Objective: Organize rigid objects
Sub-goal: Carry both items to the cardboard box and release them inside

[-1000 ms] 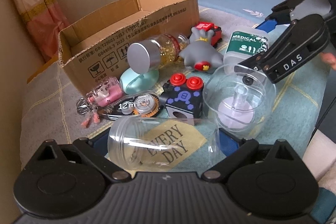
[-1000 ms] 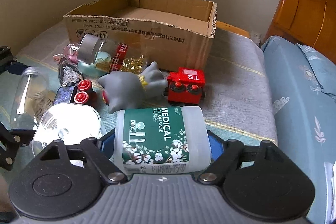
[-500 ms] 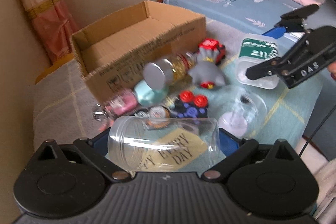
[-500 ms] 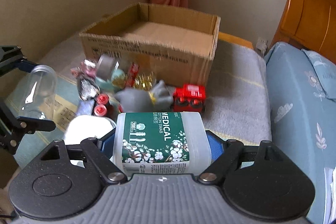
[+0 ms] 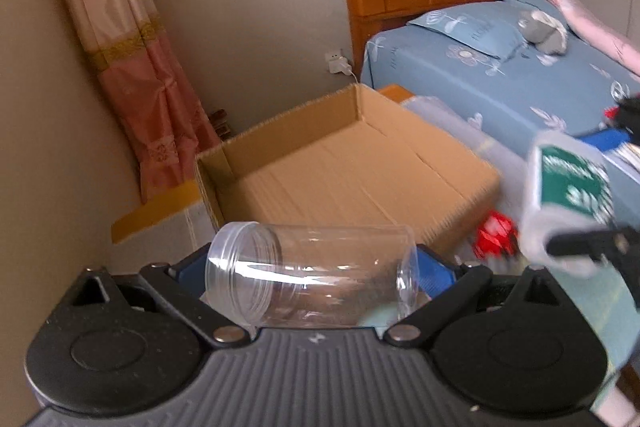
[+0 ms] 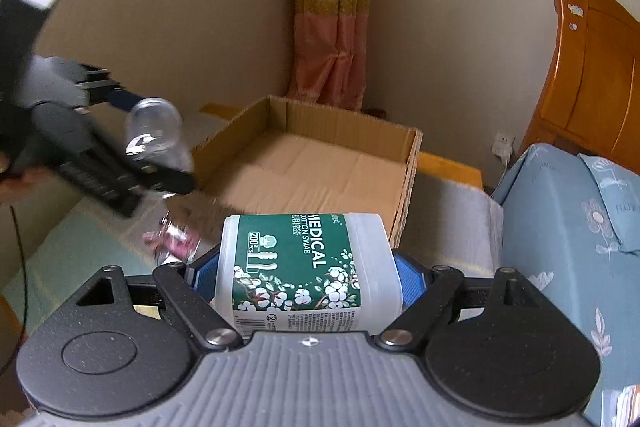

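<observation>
Two handheld grippers, each carrying one container, hang above an open cardboard box (image 5: 344, 167) in a bedroom. The left gripper (image 5: 312, 267) has its jaws pressed on a clear plastic jar (image 5: 308, 273) lying crosswise between the blue pads, its threaded mouth toward 9 o'clock. The right gripper (image 6: 306, 275) has its jaws closed on a white cotton swab tub (image 6: 306, 267) with a green "MEDICAL" label, also held sideways. In the left wrist view the box sits at 12 o'clock beyond the jar; the tub appears blurred at 3 o'clock, with a red toy (image 5: 494, 239) just below and left of it. In the right wrist view the box lies at 12 o'clock beyond the tub and shows a bare cardboard floor, while the left gripper with its jar shows at 9 o'clock – blurred. A small pink item (image 6: 176, 239) lies on the surface at 8 o'clock of the tub. A pink curtain (image 6: 336, 27) hangs behind the box, and a bed with blue bedding (image 5: 500, 79) stands beside it.
</observation>
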{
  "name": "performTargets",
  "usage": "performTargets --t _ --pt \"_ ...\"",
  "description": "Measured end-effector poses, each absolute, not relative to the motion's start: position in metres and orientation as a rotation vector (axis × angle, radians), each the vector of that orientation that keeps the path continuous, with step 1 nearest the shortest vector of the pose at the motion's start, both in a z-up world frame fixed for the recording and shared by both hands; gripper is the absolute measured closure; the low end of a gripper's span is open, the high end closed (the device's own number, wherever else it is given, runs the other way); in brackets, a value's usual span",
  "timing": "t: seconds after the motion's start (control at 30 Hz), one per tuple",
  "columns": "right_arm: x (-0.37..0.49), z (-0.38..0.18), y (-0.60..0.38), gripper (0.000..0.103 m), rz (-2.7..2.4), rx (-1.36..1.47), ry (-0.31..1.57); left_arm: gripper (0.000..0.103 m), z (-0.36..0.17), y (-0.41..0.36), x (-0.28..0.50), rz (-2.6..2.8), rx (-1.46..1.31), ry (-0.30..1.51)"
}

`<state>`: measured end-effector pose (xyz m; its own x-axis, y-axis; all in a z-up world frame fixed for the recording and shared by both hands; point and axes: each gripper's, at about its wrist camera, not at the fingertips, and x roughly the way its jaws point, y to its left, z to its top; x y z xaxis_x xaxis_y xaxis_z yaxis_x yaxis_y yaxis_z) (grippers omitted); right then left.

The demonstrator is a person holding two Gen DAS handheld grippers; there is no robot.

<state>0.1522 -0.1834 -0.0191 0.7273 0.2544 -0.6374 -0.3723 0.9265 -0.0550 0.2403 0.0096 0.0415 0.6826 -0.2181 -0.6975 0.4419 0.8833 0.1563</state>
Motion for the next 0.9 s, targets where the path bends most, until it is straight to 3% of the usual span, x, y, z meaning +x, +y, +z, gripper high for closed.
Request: performTargets --t 0.47,0.9 --pt "0.196 -0.021 -0.191 0.016 0.316 -0.17 0.701 0.002 0.024 0.0 0.353 -0.257 0.263 0.799" --pt "0.22 -0.017 -0.189 0.016 0.305 -0.155 0.717 0.002 0.036 0.025 0.297 -0.25 0.278 0.757"
